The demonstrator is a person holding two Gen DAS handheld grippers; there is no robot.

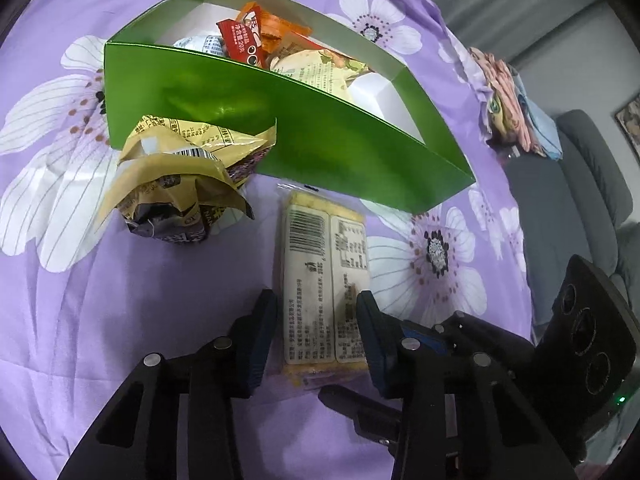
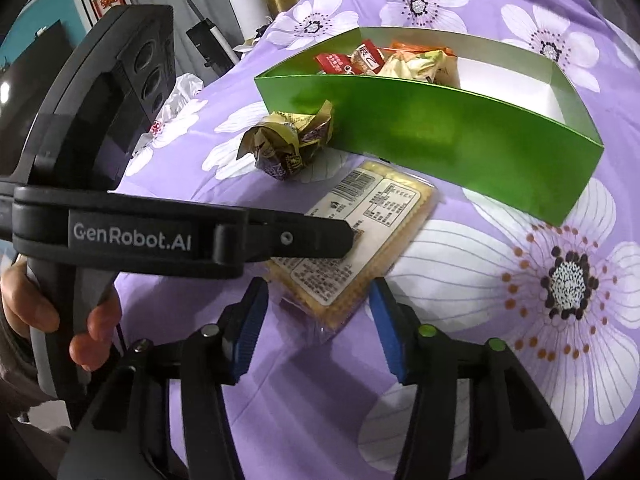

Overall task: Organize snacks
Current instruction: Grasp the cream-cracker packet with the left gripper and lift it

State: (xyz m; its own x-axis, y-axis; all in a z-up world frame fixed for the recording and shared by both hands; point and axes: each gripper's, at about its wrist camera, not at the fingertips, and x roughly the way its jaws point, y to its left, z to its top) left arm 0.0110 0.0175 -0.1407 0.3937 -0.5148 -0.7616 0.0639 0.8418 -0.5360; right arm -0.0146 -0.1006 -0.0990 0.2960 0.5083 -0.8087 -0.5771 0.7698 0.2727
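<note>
Two wrist fisheyes, close, angled steeply down at the bed.
Both share cracker packet (image 1: 324, 280) (image 2: 360, 236) near, green box (image 1: 320, 136) (image 2: 440, 132) far.

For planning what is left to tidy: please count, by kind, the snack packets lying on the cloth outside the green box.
Flat cracker packet: 1
Crumpled yellow-brown packet: 1
Total: 2
</note>
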